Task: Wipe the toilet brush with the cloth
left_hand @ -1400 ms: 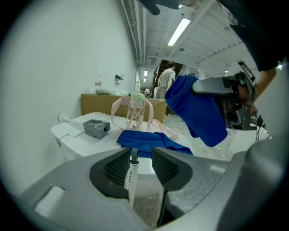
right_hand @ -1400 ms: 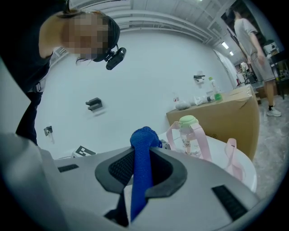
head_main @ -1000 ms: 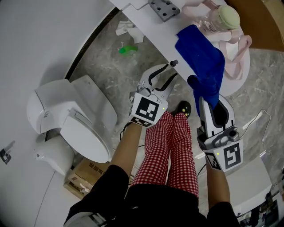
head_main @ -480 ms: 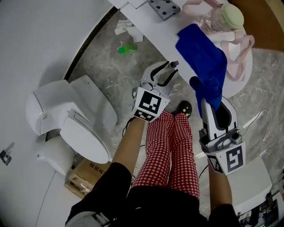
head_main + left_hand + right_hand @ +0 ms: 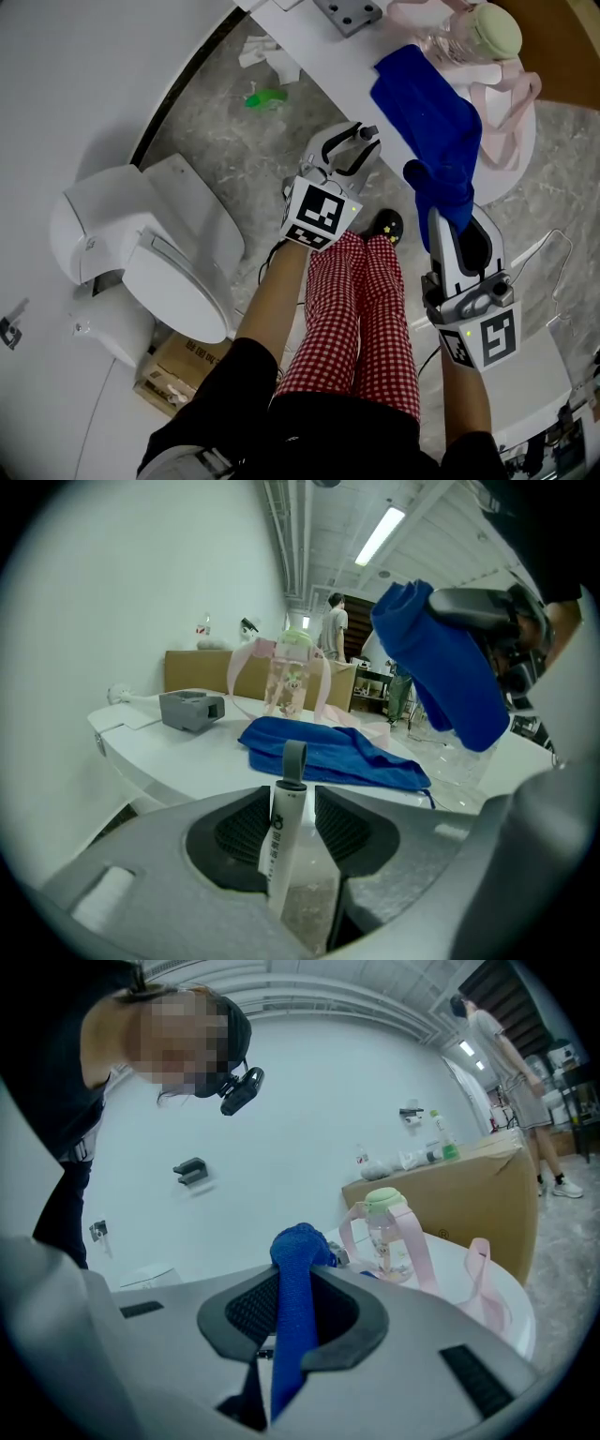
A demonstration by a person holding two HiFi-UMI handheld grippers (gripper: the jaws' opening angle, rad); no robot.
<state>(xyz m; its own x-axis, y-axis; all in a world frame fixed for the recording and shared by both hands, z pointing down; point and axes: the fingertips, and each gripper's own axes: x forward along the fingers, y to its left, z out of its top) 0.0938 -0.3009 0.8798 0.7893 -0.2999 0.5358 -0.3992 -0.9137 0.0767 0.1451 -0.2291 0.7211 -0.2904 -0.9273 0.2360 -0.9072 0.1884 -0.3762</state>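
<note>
My left gripper (image 5: 353, 142) is shut on the toilet brush's white handle (image 5: 278, 842), whose grey loop (image 5: 294, 758) sticks up between the pads; the brush head is hidden. The handle tip (image 5: 368, 132) sits just off the table edge. A blue cloth (image 5: 427, 108) lies on the white table (image 5: 314, 66) and hangs over its rim. My right gripper (image 5: 433, 195) is shut on the cloth's lifted end (image 5: 294, 1302), to the right of the left gripper. In the left gripper view the held cloth end (image 5: 448, 663) hangs at upper right, the rest of the cloth (image 5: 328, 752) on the table.
A white toilet (image 5: 141, 248) stands on the floor at left, a cardboard box (image 5: 173, 366) beside it. On the table are a grey block (image 5: 347, 13) and a pink-strapped bottle (image 5: 478, 37). A green item (image 5: 265, 97) and crumpled paper (image 5: 265, 53) lie on the floor.
The left gripper with the brush handle has shifted slightly up and right, towards the table edge. The right gripper with the cloth has barely moved.
</note>
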